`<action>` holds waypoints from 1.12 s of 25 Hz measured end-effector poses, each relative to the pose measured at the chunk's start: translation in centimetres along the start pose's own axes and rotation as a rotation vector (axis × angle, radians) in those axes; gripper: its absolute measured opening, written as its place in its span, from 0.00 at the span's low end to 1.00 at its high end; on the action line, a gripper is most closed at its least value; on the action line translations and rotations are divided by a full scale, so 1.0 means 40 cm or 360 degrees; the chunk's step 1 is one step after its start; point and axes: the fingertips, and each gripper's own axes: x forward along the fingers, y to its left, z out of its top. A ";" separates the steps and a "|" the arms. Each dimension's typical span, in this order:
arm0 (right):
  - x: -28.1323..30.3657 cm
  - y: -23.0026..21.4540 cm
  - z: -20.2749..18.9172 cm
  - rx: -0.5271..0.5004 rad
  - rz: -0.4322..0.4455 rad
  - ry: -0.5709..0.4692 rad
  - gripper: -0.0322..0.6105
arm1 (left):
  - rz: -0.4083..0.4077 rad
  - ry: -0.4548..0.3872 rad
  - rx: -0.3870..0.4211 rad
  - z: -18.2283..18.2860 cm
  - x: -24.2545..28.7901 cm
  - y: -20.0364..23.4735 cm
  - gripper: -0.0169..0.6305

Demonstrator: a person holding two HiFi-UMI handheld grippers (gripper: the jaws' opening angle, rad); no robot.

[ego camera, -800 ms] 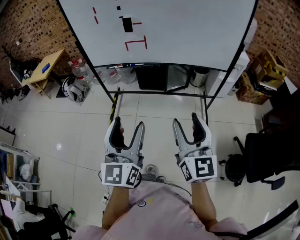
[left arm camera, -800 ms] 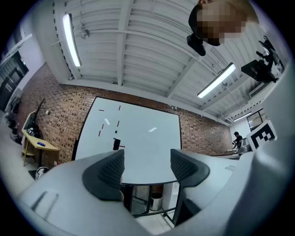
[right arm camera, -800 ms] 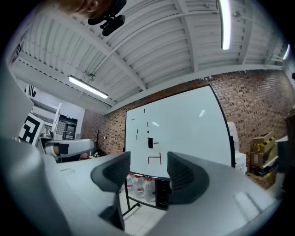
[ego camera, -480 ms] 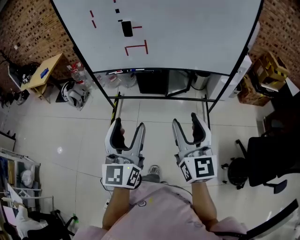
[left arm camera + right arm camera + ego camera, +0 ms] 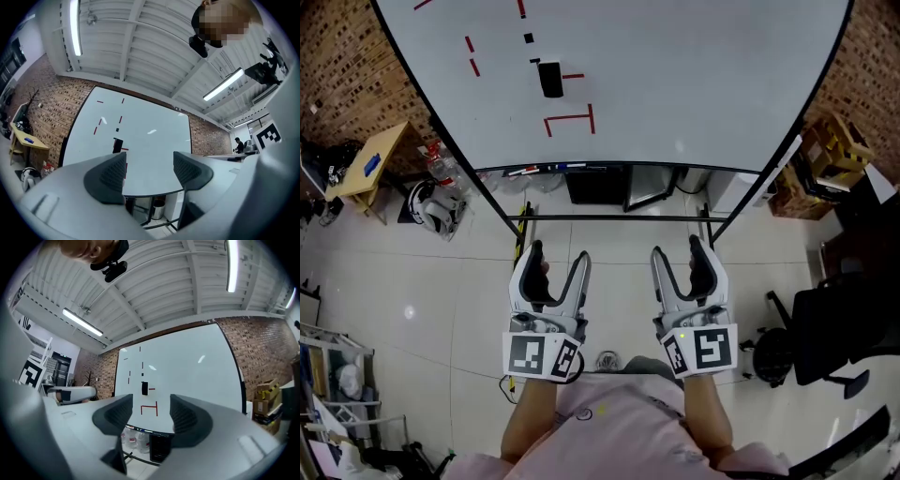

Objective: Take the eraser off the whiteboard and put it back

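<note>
You hold both grippers low in front of your body, side by side over the tiled floor point(image 5: 441, 281), and both are well apart from the whiteboard point(image 5: 703, 84). Your left gripper point(image 5: 559, 253) has its jaws apart, and nothing stands between them; its own view shows only the distant board through the gap. Your right gripper point(image 5: 677, 248) is the same, with jaws apart and nothing between them. The eraser point(image 5: 551, 80) is a small black block that sits upright on the left part of the whiteboard. A short red line point(image 5: 573, 76) lies just beside its right edge, and a red bracket shape point(image 5: 569, 121) is drawn below it. A small black square point(image 5: 529, 38) is above it. No gripper touches the eraser. A wooden table point(image 5: 366, 161) stands at the left near the brick wall point(image 5: 342, 66), and a black chair point(image 5: 834, 323) at the right
</note>
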 end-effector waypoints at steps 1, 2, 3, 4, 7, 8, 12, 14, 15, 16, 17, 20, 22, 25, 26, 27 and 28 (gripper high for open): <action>0.017 -0.005 -0.005 -0.0008 -0.0003 0.0009 0.43 | 0.0002 0.0005 -0.0013 -0.007 0.023 0.013 0.53; 0.035 -0.012 -0.011 -0.0014 -0.0006 0.0020 0.43 | 0.0006 0.0013 -0.0030 -0.016 0.047 0.024 0.53; 0.051 -0.022 -0.019 -0.0018 -0.0009 0.0030 0.43 | 0.0008 0.0020 -0.0048 -0.026 0.069 0.031 0.53; 0.066 -0.033 -0.025 -0.0020 -0.0011 0.0035 0.43 | 0.0008 0.0024 -0.0063 -0.037 0.090 0.034 0.53; 0.105 -0.066 -0.043 -0.0029 -0.0013 0.0026 0.43 | 0.0005 0.0011 -0.0068 -0.064 0.145 0.041 0.53; 0.121 -0.079 -0.048 -0.0031 -0.0010 0.0019 0.43 | 0.0007 0.0000 -0.0060 -0.070 0.168 0.044 0.53; 0.213 -0.163 -0.056 -0.0014 0.0019 0.0016 0.43 | 0.0063 -0.0020 -0.0020 -0.078 0.302 0.060 0.53; 0.245 -0.188 -0.058 -0.0005 0.0039 0.0026 0.43 | 0.0093 -0.0027 0.0013 -0.069 0.351 0.078 0.53; 0.258 -0.195 -0.059 -0.0003 0.0047 0.0029 0.43 | 0.0108 -0.0032 0.0039 -0.062 0.373 0.093 0.53; 0.270 -0.201 -0.062 0.0000 0.0050 0.0032 0.43 | 0.0123 -0.0037 0.0067 -0.056 0.395 0.110 0.53; 0.282 -0.206 -0.065 0.0008 0.0050 0.0035 0.43 | 0.0135 -0.0041 0.0094 -0.052 0.419 0.130 0.53; 0.307 -0.223 -0.079 0.0031 0.0038 0.0055 0.43 | 0.0143 -0.0044 0.0157 -0.059 0.501 0.189 0.53; 0.325 -0.230 -0.087 0.0030 0.0027 0.0071 0.43 | 0.0148 -0.0023 0.0186 -0.069 0.570 0.232 0.53; 0.348 -0.225 -0.087 0.0026 0.0024 0.0074 0.43 | 0.0137 0.0022 0.0235 -0.076 0.677 0.292 0.53; 0.354 -0.223 -0.087 0.0022 0.0020 0.0074 0.43 | 0.0137 0.0033 0.0244 -0.079 0.713 0.310 0.53; 0.360 -0.222 -0.088 0.0018 0.0015 0.0077 0.43 | 0.0139 0.0040 0.0250 -0.080 0.748 0.329 0.53; 0.365 -0.221 -0.091 0.0013 0.0010 0.0083 0.43 | 0.0144 0.0042 0.0262 -0.080 0.783 0.346 0.53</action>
